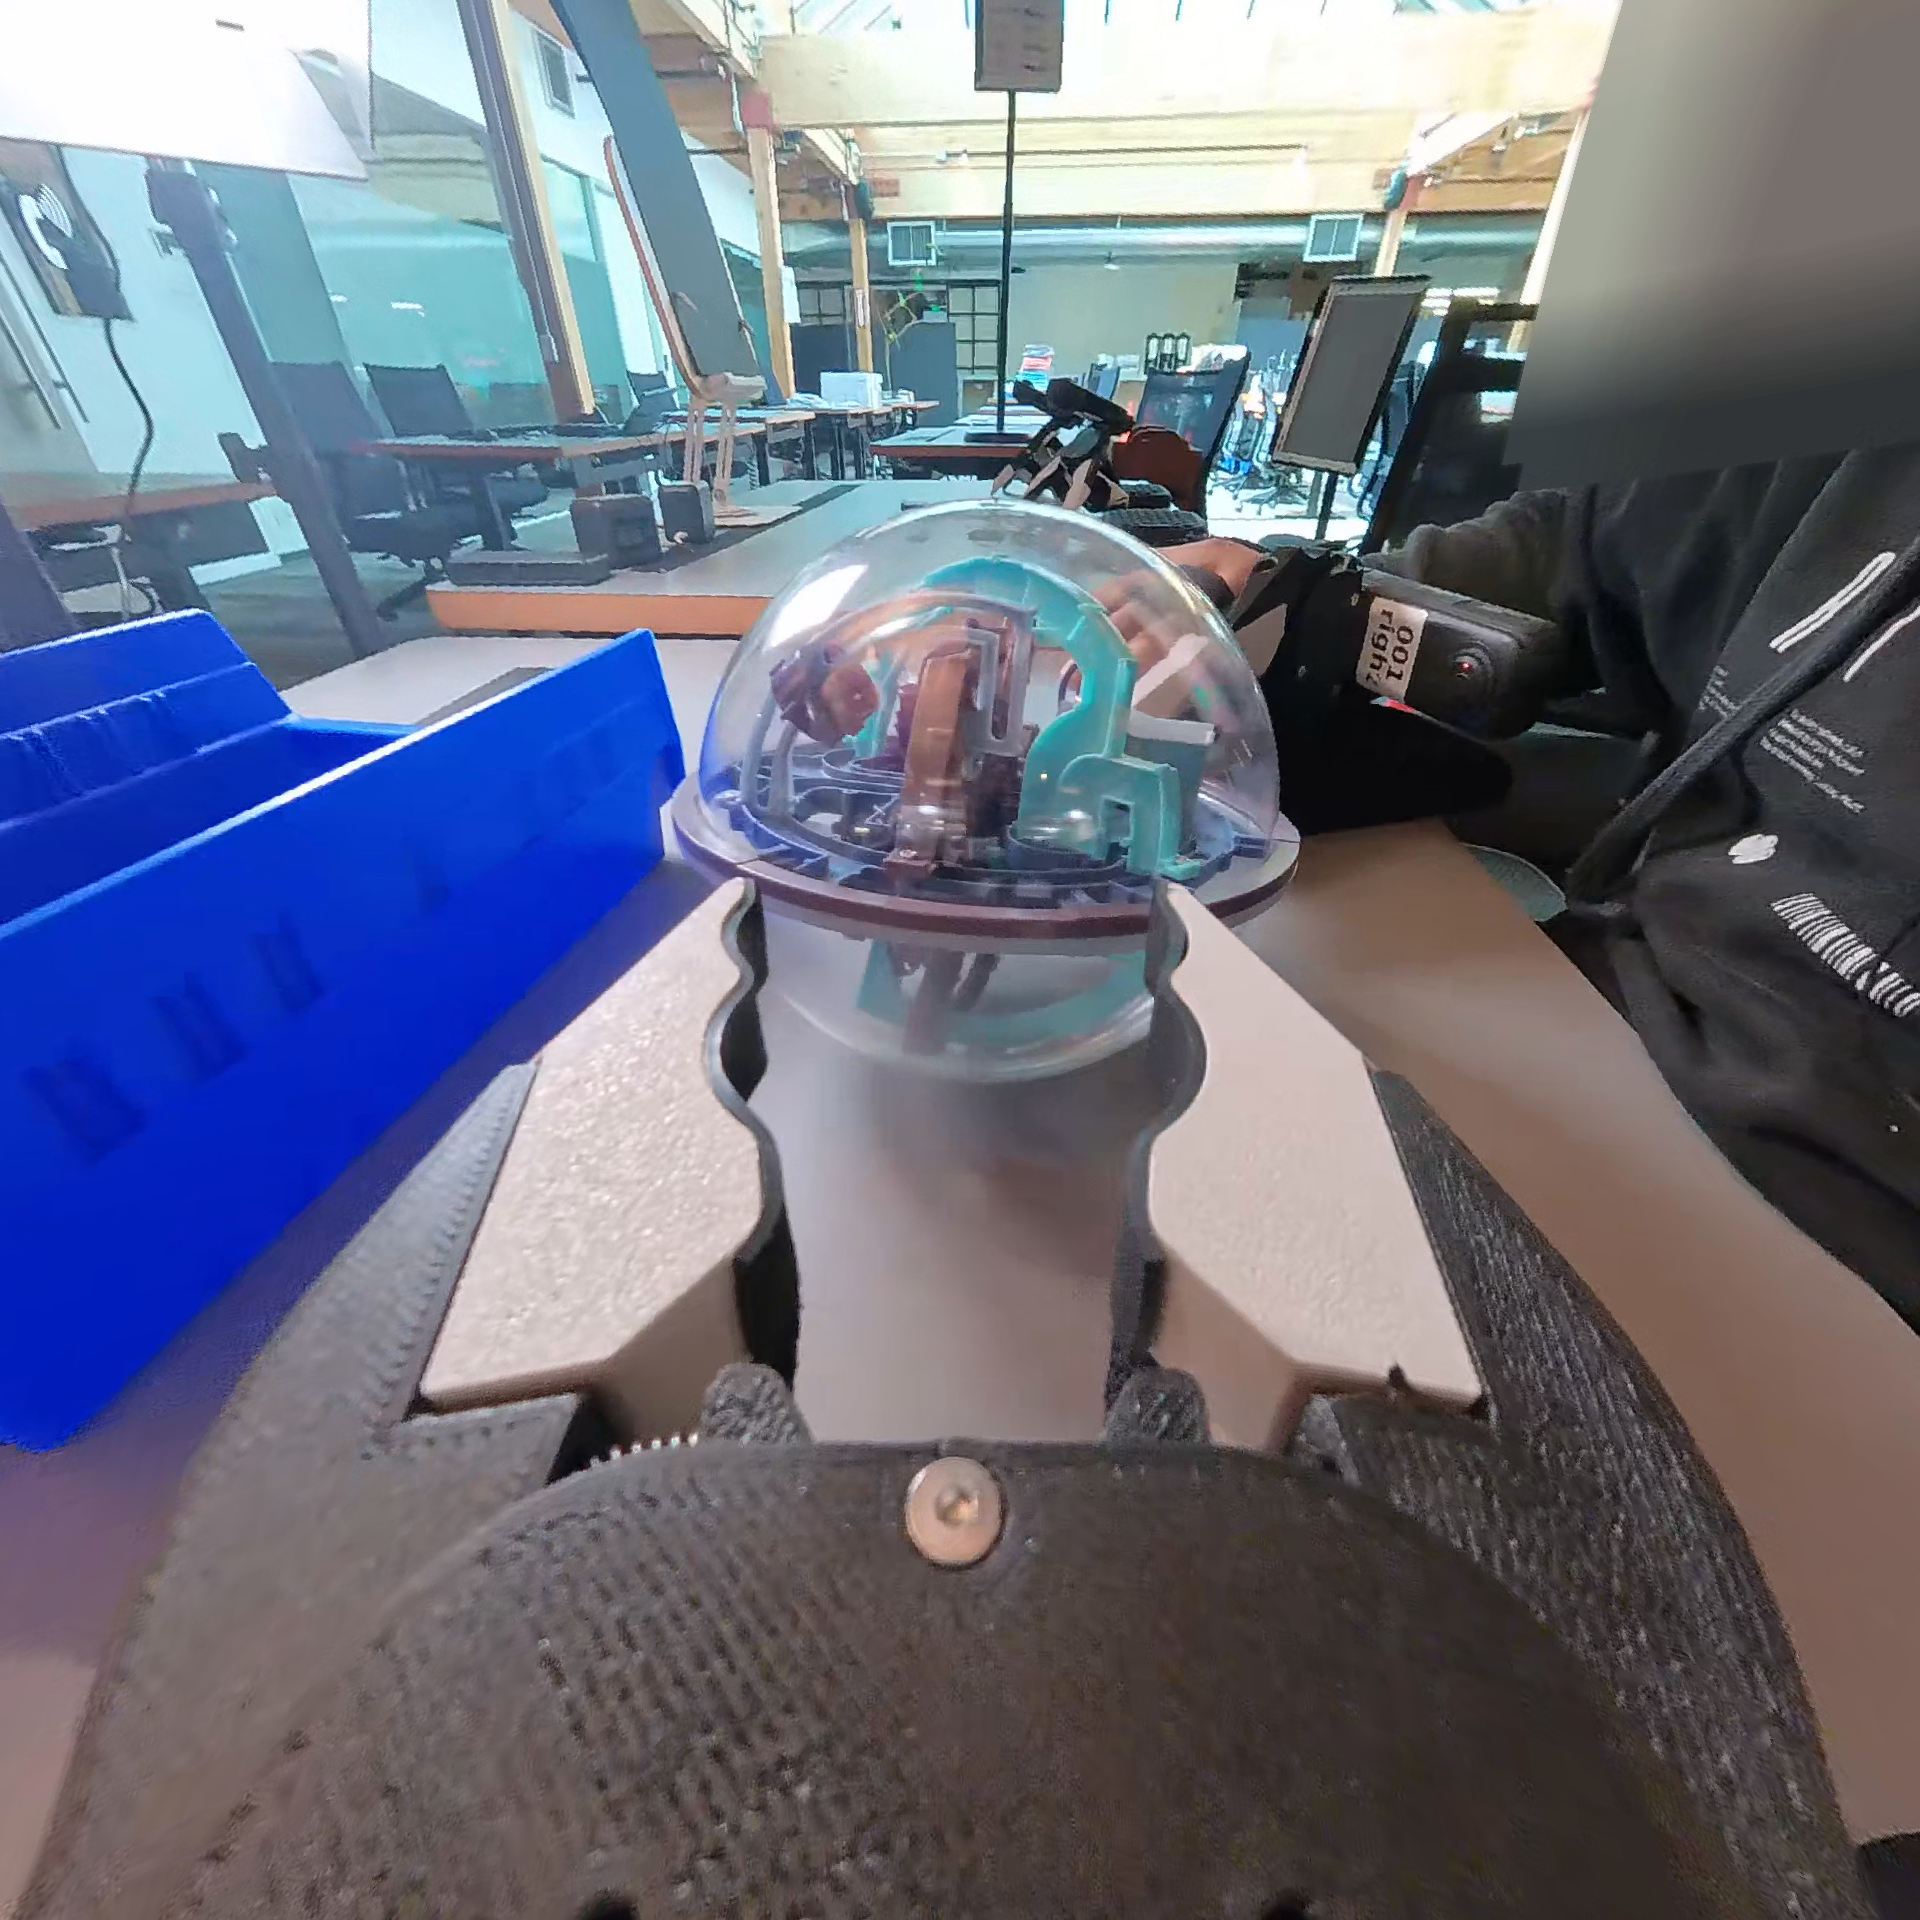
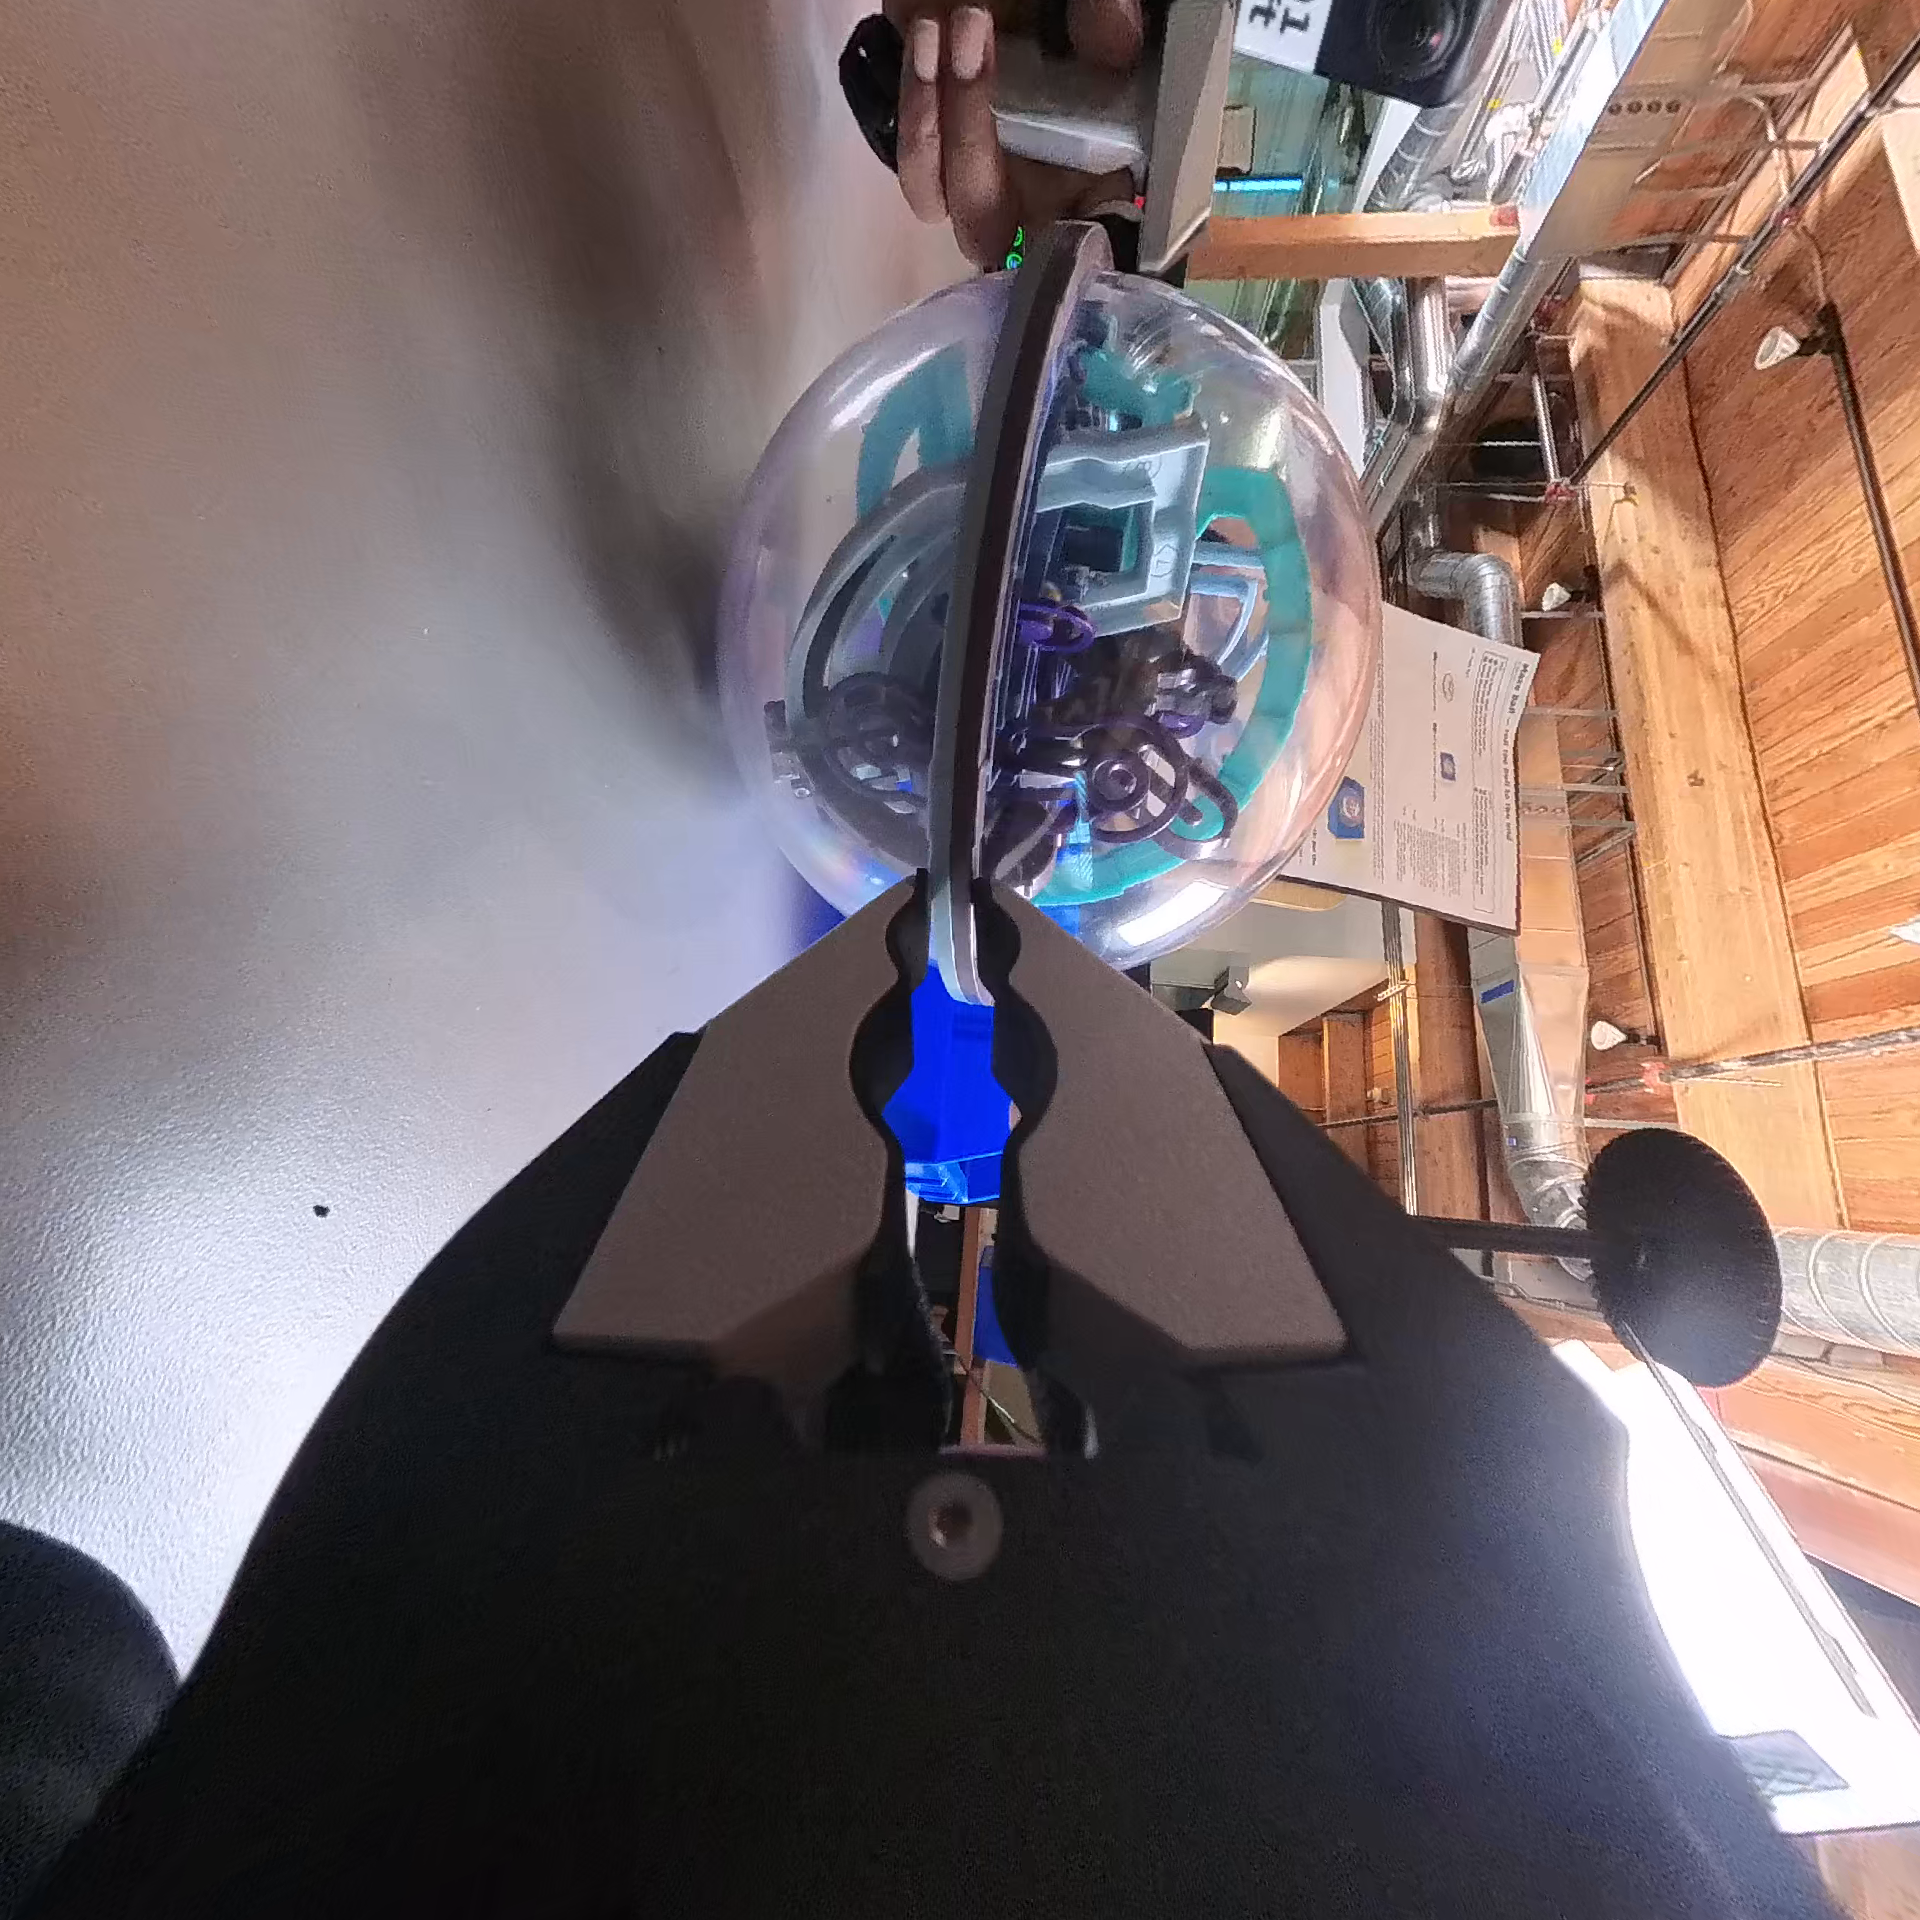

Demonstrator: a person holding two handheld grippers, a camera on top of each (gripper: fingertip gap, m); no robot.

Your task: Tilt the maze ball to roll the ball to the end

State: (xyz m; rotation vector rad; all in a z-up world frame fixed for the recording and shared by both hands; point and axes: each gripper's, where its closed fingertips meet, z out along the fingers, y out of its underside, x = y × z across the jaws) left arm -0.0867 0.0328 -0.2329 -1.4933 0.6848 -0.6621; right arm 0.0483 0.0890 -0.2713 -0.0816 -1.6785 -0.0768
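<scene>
We've got the table (image 1: 1455, 1039) filling the lower half of the left wrist frame, tan and bare where it shows. Blue bin (image 1: 260, 914) sits at left centre of that frame, just beside the maze ball (image 1: 982, 769), which is dead centre, equator ring roughly level, lower dome down between our left gripper (image 1: 956, 914) fingers. Left fingertips (image 1: 717, 935) sit under the ring either side of the lower dome; gap is wide and we can't tell if they're actually pressing on it. In the right wrist frame the view is rolled: maze ball (image 2: 1049, 623) at upper centre, ring running near-vertical. Right gripper (image 2: 961, 914) is clamped on the ring's edge, tips pinching the rim at frame centre. Teal, grey and purple tracks show inside the clear shell. The small ball itself we can't pick out in either frame.
</scene>
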